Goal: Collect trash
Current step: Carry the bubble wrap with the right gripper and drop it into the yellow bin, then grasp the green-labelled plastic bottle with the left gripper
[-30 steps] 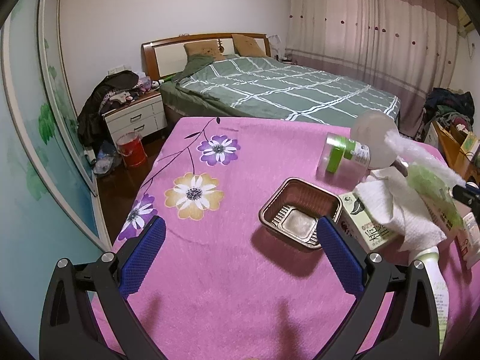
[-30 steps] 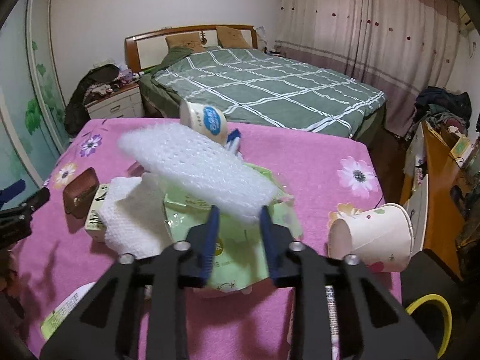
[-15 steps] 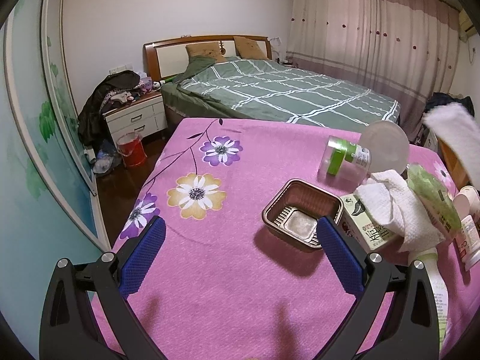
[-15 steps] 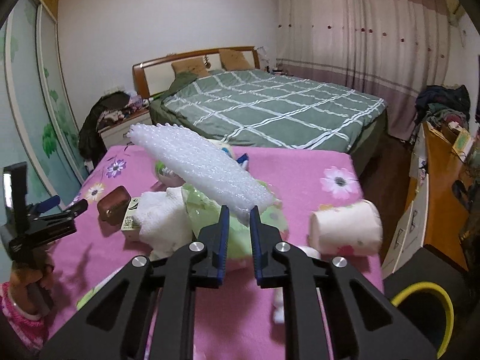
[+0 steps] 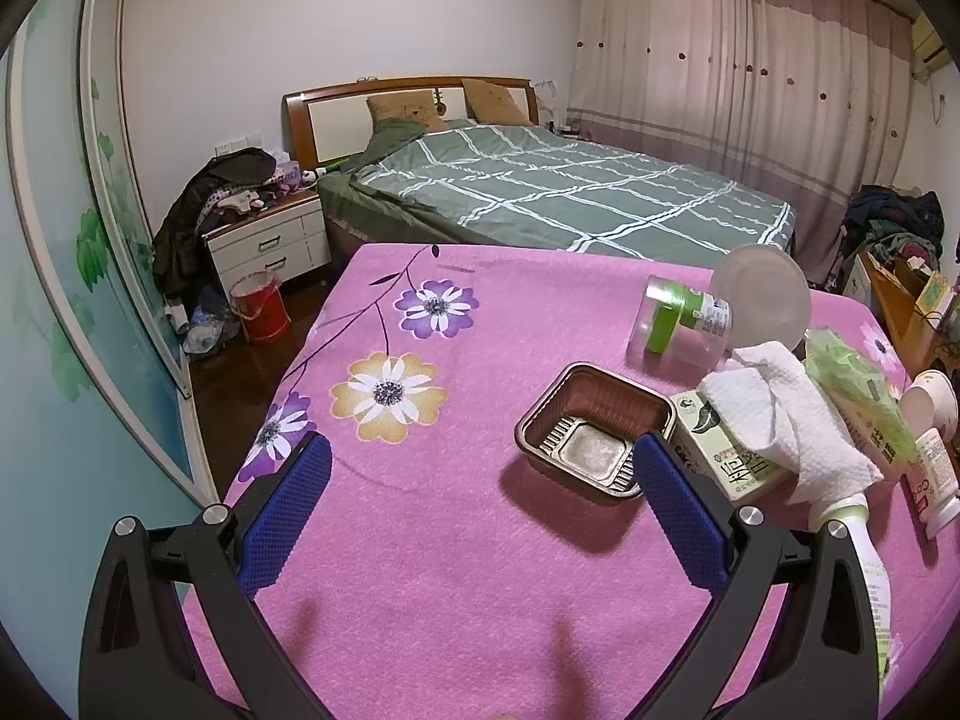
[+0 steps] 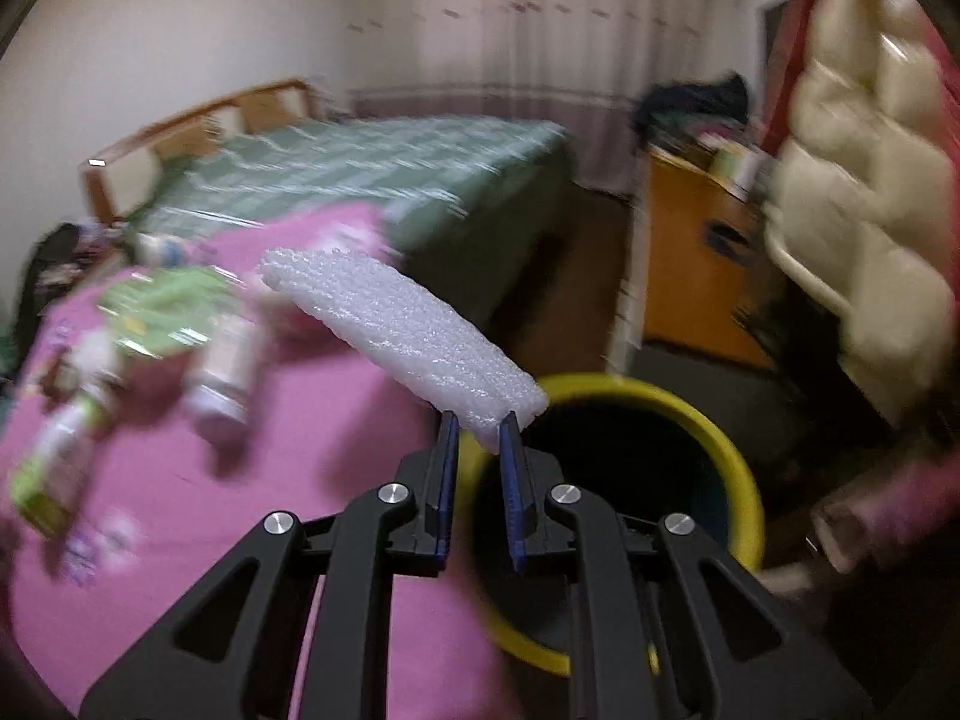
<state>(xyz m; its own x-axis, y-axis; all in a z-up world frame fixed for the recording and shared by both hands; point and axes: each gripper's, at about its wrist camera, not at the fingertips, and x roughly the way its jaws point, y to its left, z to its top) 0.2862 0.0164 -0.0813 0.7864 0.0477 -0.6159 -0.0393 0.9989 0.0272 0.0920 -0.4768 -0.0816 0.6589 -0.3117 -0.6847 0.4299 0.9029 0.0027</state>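
My right gripper (image 6: pixel 479 429) is shut on one end of a white foam strip (image 6: pixel 402 333), which sticks out up and to the left. Just beyond the fingers stands a yellow-rimmed bin (image 6: pixel 654 420) with a dark inside, beside the pink table edge. My left gripper (image 5: pixel 480 480) stands open and empty over the pink cloth (image 5: pixel 420 570). A brown plastic tray (image 5: pixel 591 444) lies just past its right finger (image 5: pixel 678 492). Right of the tray sit a carton (image 5: pixel 738 468), a white paper towel (image 5: pixel 786 420), a green wrapper (image 5: pixel 858 396), a clear jar (image 5: pixel 684 318) and tubes (image 5: pixel 930 480).
A bed (image 5: pixel 558 192) with a green checked cover stands behind the table, a nightstand (image 5: pixel 270 240) and red bucket (image 5: pixel 258 306) to its left. An orange wooden cabinet (image 6: pixel 690 276) and a cream padded surface (image 6: pixel 870 180) rise right of the bin. The right wrist view is motion-blurred.
My right gripper closed on the foam strip, lifted it off the pile and swung right, so the yellow bin now lies right in front. The left gripper stayed still.
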